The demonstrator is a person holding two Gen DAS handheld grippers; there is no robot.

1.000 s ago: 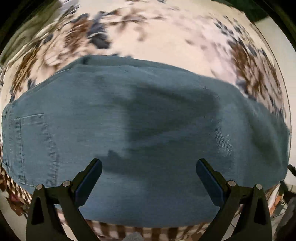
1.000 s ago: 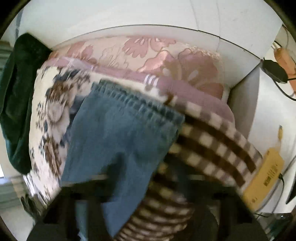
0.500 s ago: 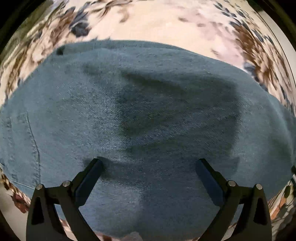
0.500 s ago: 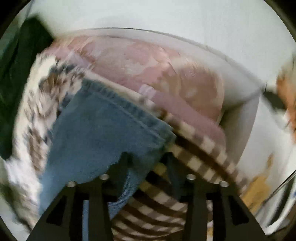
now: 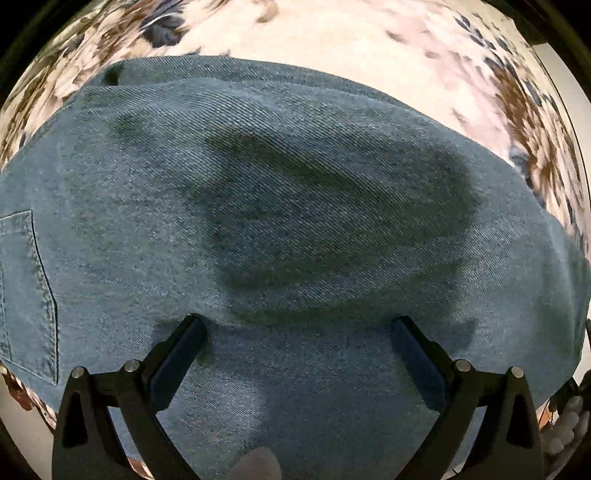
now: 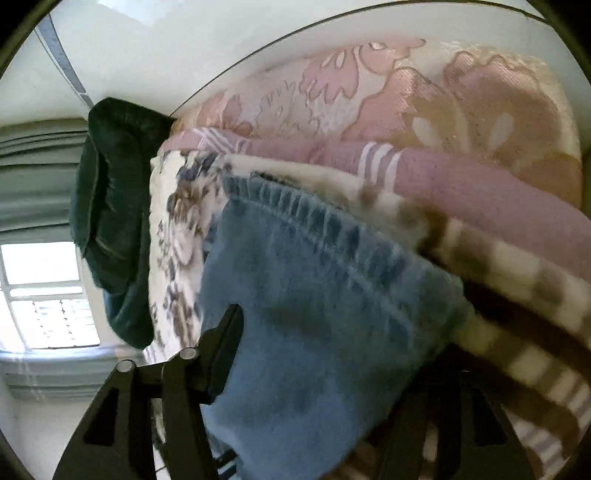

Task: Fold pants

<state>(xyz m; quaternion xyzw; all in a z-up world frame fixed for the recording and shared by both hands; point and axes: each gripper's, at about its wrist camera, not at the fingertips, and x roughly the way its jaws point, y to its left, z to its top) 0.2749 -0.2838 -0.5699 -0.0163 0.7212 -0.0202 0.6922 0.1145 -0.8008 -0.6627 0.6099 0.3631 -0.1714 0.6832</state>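
Blue denim pants (image 5: 295, 221) lie spread on a floral blanket (image 5: 332, 33) and fill the left wrist view, a back pocket at the left edge. My left gripper (image 5: 295, 339) is open, its fingers wide apart, close above the denim and holding nothing. In the right wrist view a pant leg (image 6: 314, 314) with its stitched hem lies between the jaws of my right gripper (image 6: 332, 350). The jaws stand wide open; the left finger (image 6: 225, 339) shows beside the leg, the right finger is blurred and partly hidden by cloth.
A pink flowered quilt (image 6: 424, 96) and a brown checked blanket (image 6: 517, 314) lie beyond the leg. A dark green cushion (image 6: 114, 221) sits at the left by a window (image 6: 44, 295). A white wall is behind.
The right gripper has opened from nearly shut to wide open and tilted left, with the leg end now between its fingers. The left gripper stayed open and shifted slightly over the denim.
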